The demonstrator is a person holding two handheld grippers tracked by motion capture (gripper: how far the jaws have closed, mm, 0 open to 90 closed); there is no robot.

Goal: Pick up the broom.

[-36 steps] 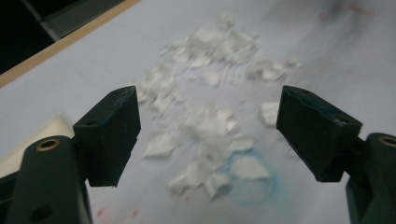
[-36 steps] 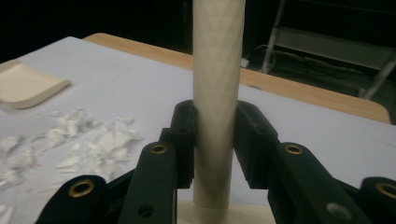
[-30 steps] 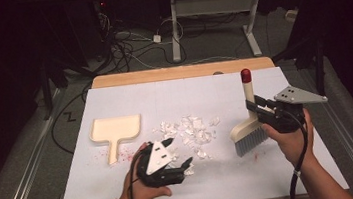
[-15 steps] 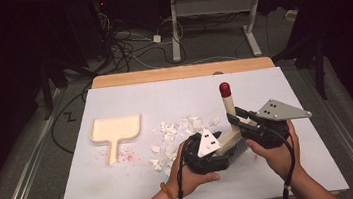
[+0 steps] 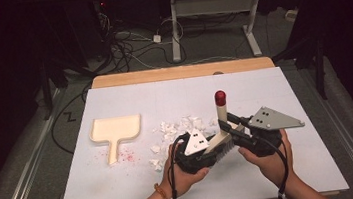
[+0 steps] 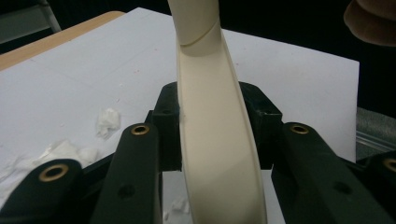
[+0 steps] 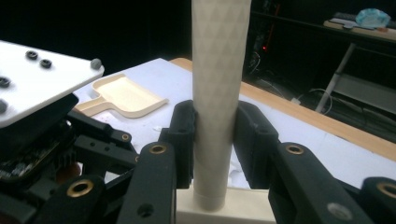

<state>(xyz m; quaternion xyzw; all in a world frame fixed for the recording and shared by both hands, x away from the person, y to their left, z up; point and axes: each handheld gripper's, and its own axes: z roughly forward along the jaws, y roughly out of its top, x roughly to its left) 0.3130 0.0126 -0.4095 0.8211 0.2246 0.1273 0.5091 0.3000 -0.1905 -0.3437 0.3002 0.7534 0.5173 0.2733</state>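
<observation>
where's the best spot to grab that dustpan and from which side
Take the dustpan by its narrow handle, coming from above on the near side: it lies flat with the handle pointing toward the person, and the wide tray looks too broad for a claw.

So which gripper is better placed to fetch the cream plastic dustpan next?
Left, probably: the left gripper is nearer the cream plastic dustpan, though both grippers clamp the cream red-tipped brush; the right gripper holds its handle.
</observation>
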